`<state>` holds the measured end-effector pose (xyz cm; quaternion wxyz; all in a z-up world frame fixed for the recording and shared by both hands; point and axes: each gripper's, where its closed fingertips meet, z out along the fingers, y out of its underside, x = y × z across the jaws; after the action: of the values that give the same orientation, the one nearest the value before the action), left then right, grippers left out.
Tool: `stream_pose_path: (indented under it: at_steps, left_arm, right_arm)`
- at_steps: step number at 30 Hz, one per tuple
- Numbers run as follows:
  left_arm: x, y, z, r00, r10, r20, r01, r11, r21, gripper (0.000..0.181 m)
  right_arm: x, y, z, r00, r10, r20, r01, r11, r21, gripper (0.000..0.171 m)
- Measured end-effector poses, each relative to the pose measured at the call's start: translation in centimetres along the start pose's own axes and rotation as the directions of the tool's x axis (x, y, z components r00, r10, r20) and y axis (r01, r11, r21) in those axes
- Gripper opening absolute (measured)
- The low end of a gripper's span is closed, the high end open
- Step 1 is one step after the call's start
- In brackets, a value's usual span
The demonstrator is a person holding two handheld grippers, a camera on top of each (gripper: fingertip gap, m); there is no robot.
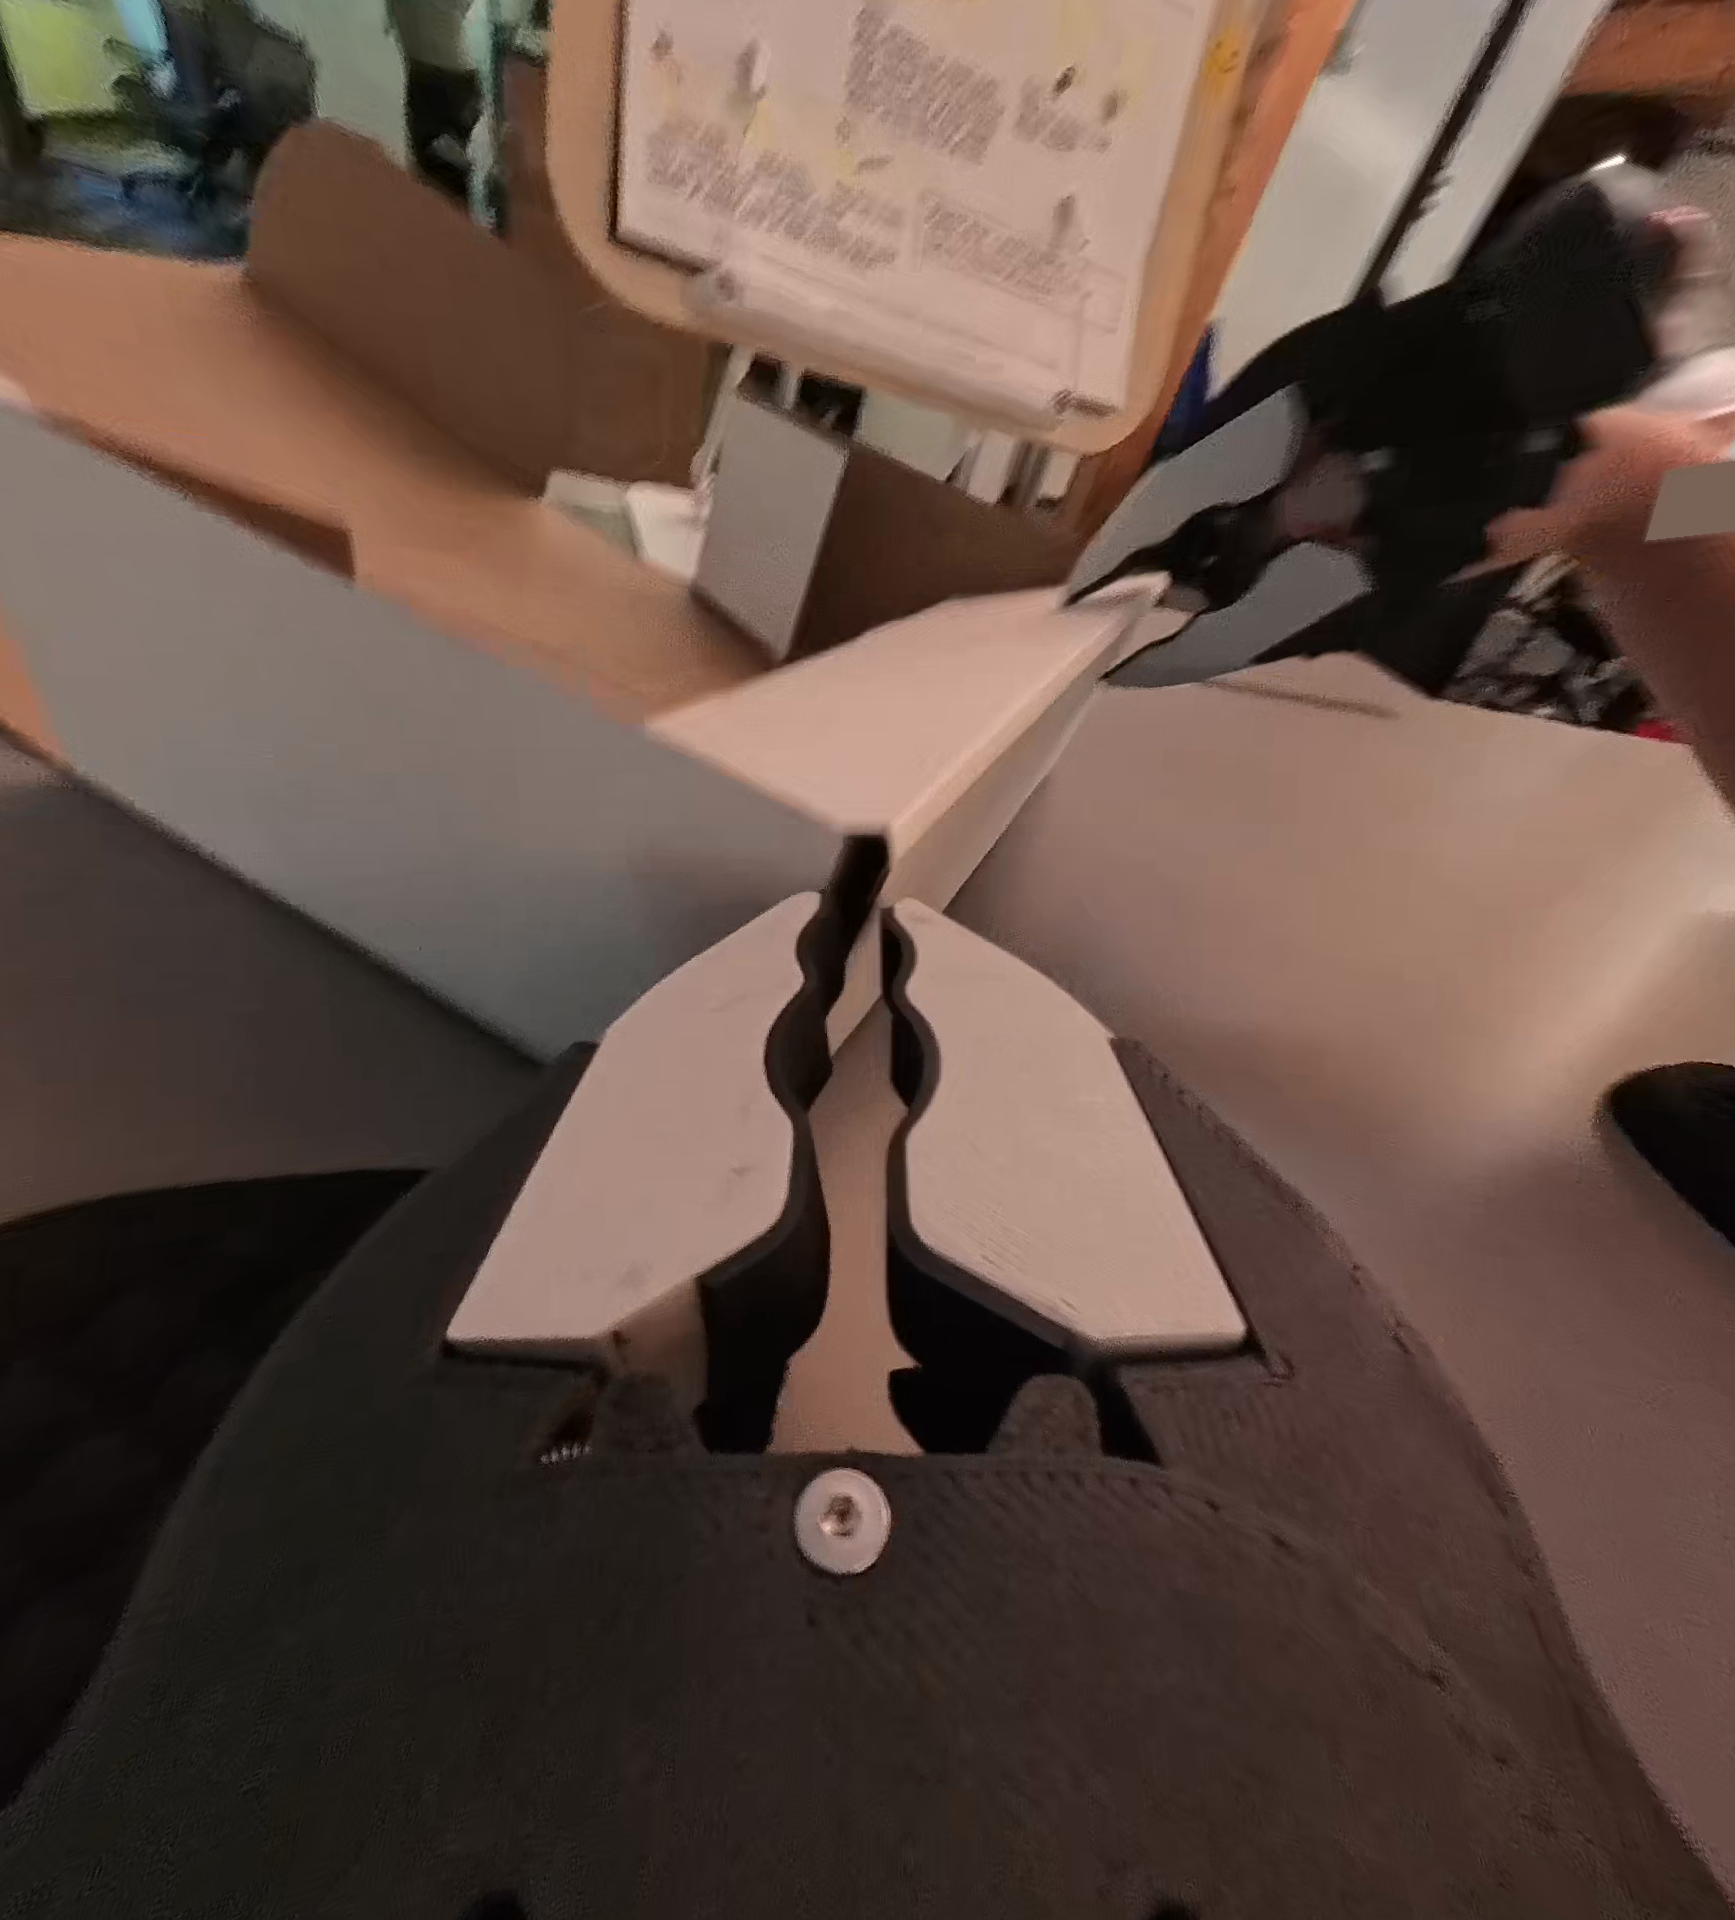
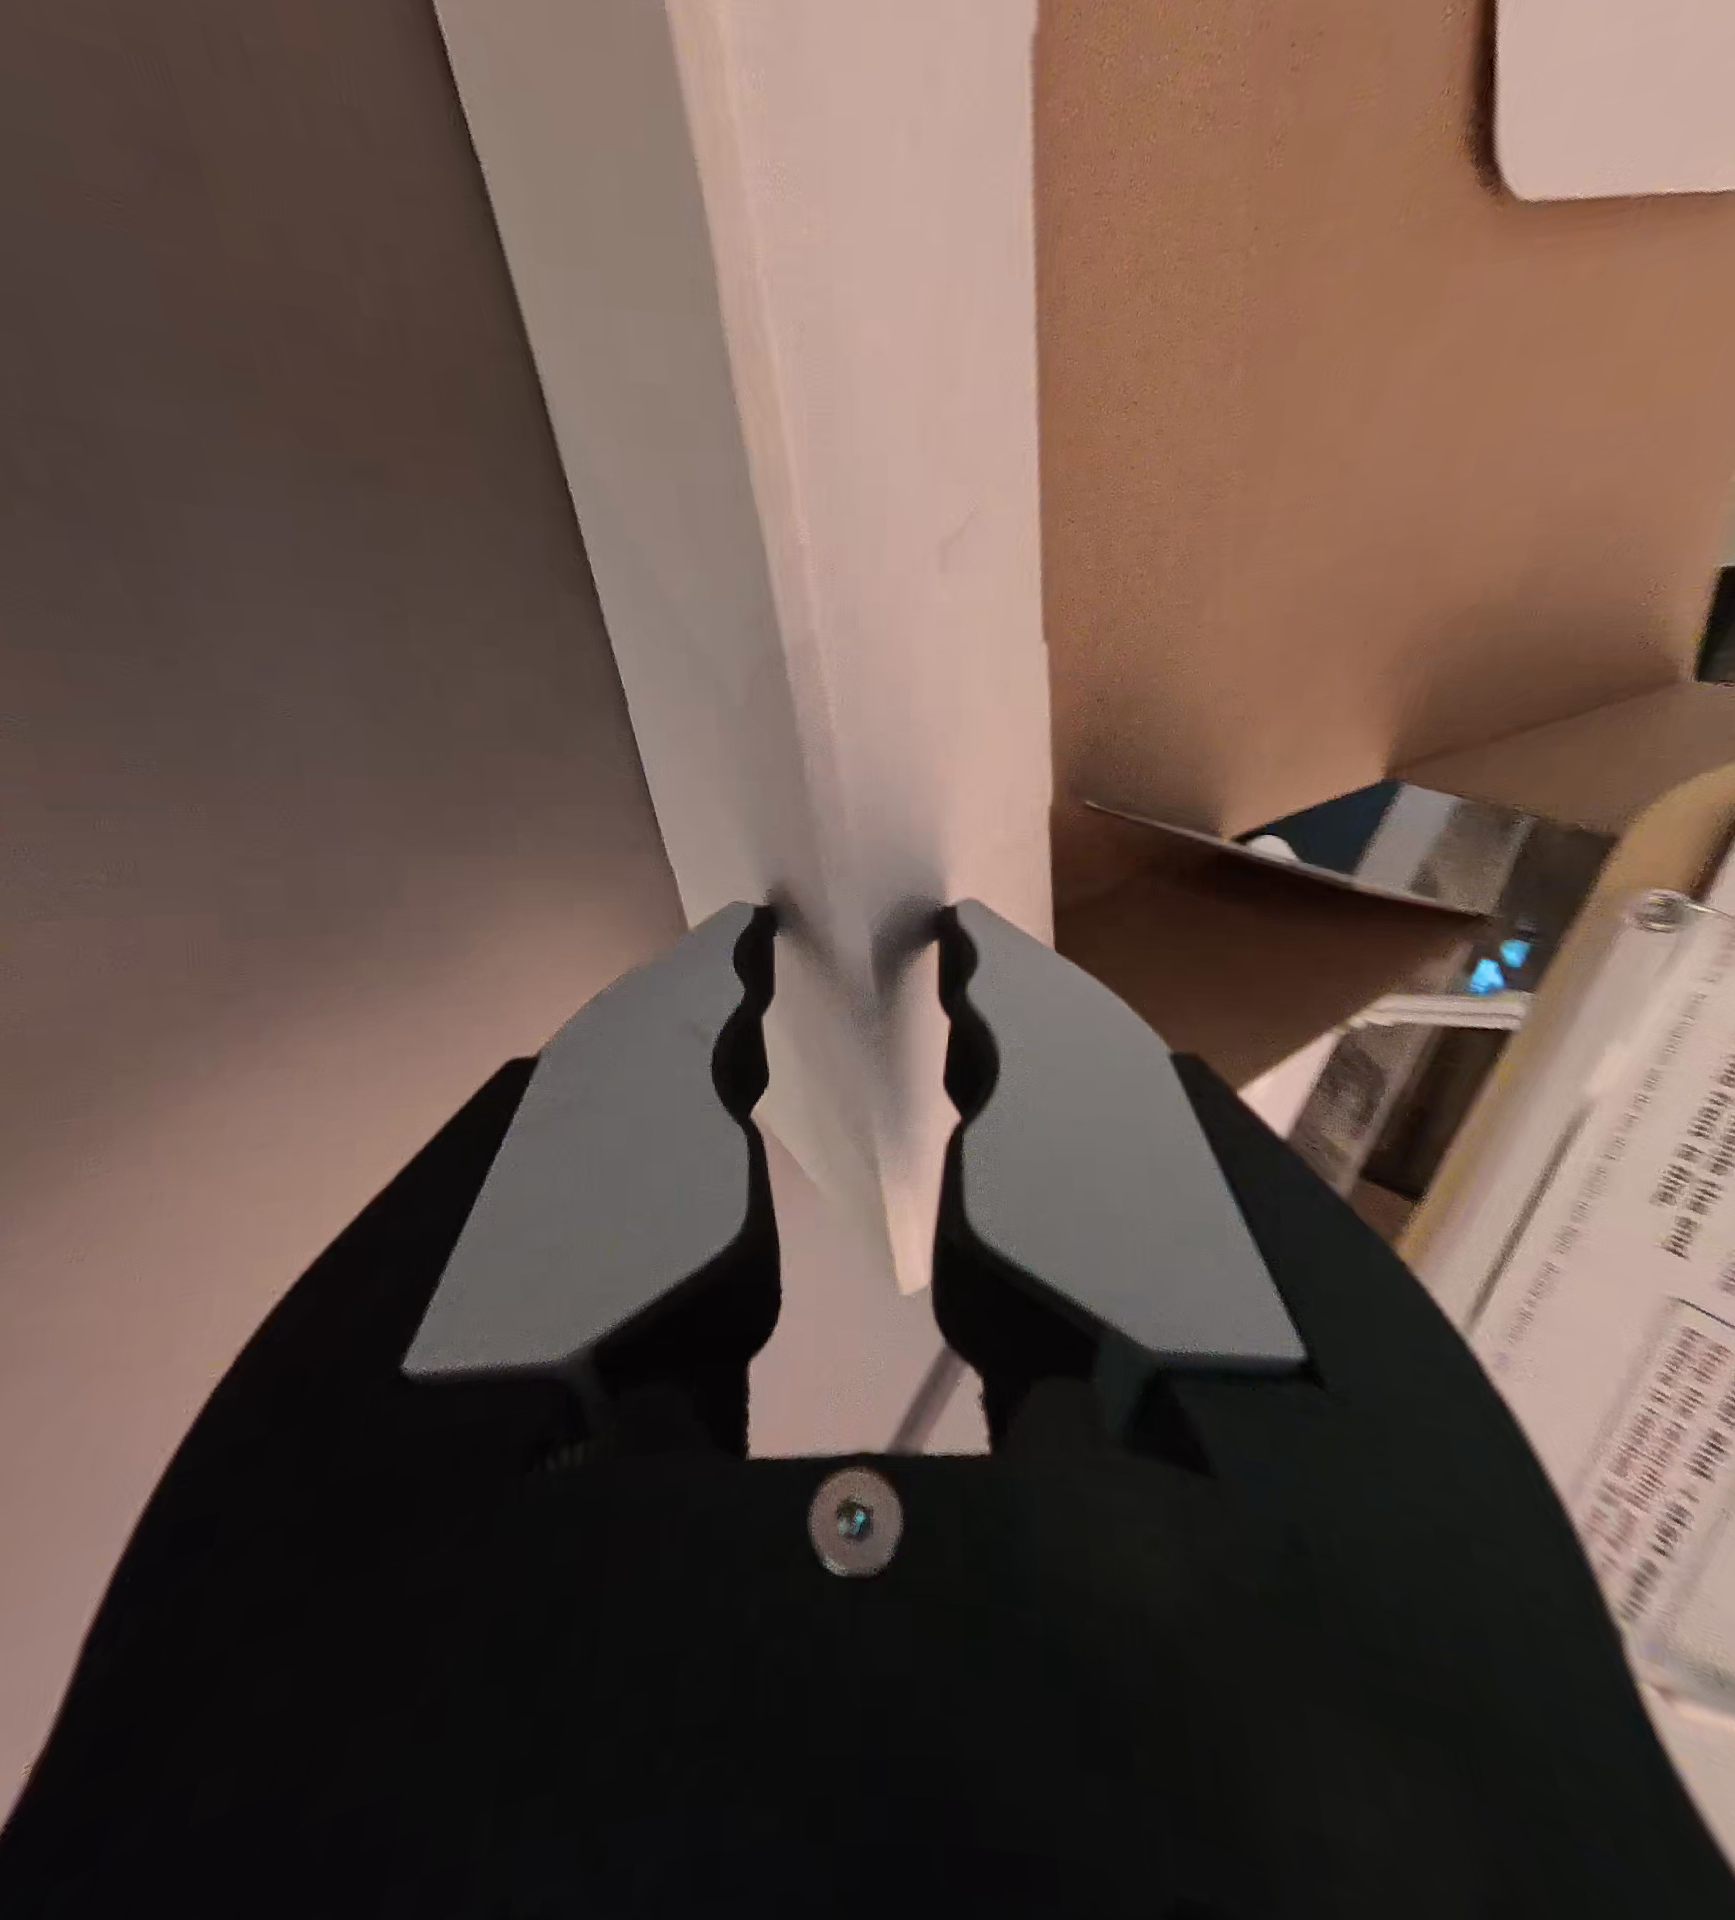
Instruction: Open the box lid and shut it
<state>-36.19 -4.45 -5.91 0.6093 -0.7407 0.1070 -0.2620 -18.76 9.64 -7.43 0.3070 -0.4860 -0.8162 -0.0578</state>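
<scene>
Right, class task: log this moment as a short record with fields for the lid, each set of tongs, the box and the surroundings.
lid: white lid, lifted off the table and tilted, held at two corners
left tongs: shut on a near corner of the lid
right tongs: closed on another lid corner; also seen far off in the left view
box: brown cardboard behind the lid, inside not clearly seen
table: pale surface under the lid
background: printed sheet on a board
</scene>
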Motion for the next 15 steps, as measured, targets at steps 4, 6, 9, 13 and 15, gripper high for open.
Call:
stream_pose_path:
  at_steps: [4, 6, 9, 13, 15]
  left_arm:
    - [0.3, -3.3, -2.0, 0.972, 0.233, -0.011, -0.232, 0.971, 0.059, 0.043]
    - [1.0, -3.3, -1.8, 0.935, 0.35, -0.059, -0.352, 0.936, -0.02, 0.048]
    - [2.2, -2.6, 0.1, 0.842, 0.527, -0.115, -0.539, 0.83, -0.14, 0.052]
    - [1.7, -0.1, 3.1, 0.738, 0.638, -0.219, -0.668, 0.646, -0.369, 0.051]
    - [0.3, -0.1, 3.6, 0.704, 0.674, -0.225, -0.691, 0.576, -0.437, 0.042]
  right_arm:
    - [-0.2, 0.0, 0.1, 0.999, 0.013, 0.038, -0.013, 1.0, 0.004, 0.029]
    - [-0.9, 0.1, 0.3, 0.993, 0.042, 0.11, -0.04, 0.999, -0.028, 0.02]
    - [-1.5, -0.4, 0.2, 0.971, 0.11, 0.214, -0.103, 0.994, -0.046, 0.017]
    - [-3.4, -1.8, -0.4, 0.894, 0.209, 0.396, -0.206, 0.977, -0.051, 0.011]
    - [-3.9, -2.2, -0.7, 0.876, 0.232, 0.422, -0.237, 0.971, -0.041, 0.011]
